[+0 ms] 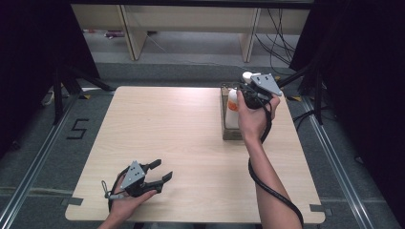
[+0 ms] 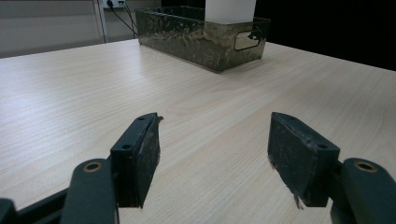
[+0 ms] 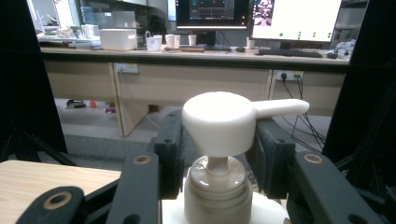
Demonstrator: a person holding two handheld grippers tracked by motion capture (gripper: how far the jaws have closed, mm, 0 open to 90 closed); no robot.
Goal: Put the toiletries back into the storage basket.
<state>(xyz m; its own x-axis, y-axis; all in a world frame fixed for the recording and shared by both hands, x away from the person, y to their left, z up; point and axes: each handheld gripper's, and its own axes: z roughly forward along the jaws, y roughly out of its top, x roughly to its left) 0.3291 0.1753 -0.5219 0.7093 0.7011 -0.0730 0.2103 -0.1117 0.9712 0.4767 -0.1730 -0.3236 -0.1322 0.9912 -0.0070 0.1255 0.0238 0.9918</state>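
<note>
The white pump bottle [image 1: 232, 109] stands in a dark box [image 1: 231, 134] at the far right part of the tabletop [image 1: 181, 143]. It has an orange patch on its side. There may be words on the patch, but they are too small to read. On the floor left of the tabletop, black tape makes the number 5 [image 1: 78, 129].

The right claw [image 1: 248, 88] is clamped on the bottle, up near its top. The right gripper view shows this close up: the white pump head [image 3: 224, 121] with its long spout sits between the two black jaws, which press on each side of it. That view also shows screens on a far desk.

The left claw [image 1: 160, 171] rests near the front left corner, its jaws wide apart with nothing between them. The left gripper view shows the box's bumpy side [image 2: 196, 37] and a handle slot.
</note>
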